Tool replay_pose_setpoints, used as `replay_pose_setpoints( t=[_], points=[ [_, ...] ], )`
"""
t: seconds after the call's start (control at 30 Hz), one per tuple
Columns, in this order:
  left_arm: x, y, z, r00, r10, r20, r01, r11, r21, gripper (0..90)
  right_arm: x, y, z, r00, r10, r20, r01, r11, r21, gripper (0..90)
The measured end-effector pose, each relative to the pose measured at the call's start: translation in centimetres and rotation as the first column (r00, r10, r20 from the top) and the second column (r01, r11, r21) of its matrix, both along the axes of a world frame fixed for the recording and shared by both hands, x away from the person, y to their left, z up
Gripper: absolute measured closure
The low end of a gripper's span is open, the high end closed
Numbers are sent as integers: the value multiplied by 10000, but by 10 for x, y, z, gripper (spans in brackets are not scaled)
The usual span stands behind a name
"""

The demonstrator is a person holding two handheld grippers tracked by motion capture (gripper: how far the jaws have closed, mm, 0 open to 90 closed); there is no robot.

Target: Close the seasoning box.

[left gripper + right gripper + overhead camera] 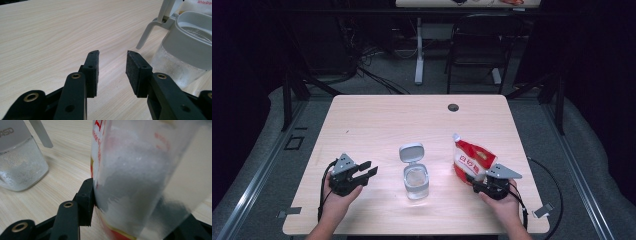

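A pale wood-grain worktop [377, 120] stands in a dark room. Near its front middle sits a clear glass jar with a grey flip-up lid [415, 181], lid raised. The right gripper [479, 182] pinches a red-and-white plastic pouch of white granules [472, 160], held upright right of the jar. The left gripper [368, 171] is spread, nothing between its pads, just left of the jar.

Lab: black curtains [242, 60], floor cables [377, 75], frame rails [257, 170].
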State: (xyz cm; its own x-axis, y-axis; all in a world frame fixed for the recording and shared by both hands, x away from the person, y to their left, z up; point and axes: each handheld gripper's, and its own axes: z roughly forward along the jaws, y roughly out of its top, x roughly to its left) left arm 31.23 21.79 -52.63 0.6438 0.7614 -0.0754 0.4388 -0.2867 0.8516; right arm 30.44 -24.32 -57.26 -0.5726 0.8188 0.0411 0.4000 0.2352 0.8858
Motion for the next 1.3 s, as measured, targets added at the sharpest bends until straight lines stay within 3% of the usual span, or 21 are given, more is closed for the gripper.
replay_pose_setpoints(
  t=[0.47, 0.87, 1.3],
  points=[
    [0, 1, 0, 10000, -8, -16, 8, 10000, 35, 628, -1, 2, 2, 10000, -56, 20, 56, 9997, -243, 515],
    [0, 1, 0, 10000, 11, 33, -11, 10000, 13, 627, -2, 3, 2, 10000, -19, 35, 20, 10000, -39, 518],
    [0, 3, 1, 10000, 47, 38, -47, 10000, -18, 627, -4, 4, 5, 10000, 67, 12, -66, 9995, -319, 525]
  ],
)
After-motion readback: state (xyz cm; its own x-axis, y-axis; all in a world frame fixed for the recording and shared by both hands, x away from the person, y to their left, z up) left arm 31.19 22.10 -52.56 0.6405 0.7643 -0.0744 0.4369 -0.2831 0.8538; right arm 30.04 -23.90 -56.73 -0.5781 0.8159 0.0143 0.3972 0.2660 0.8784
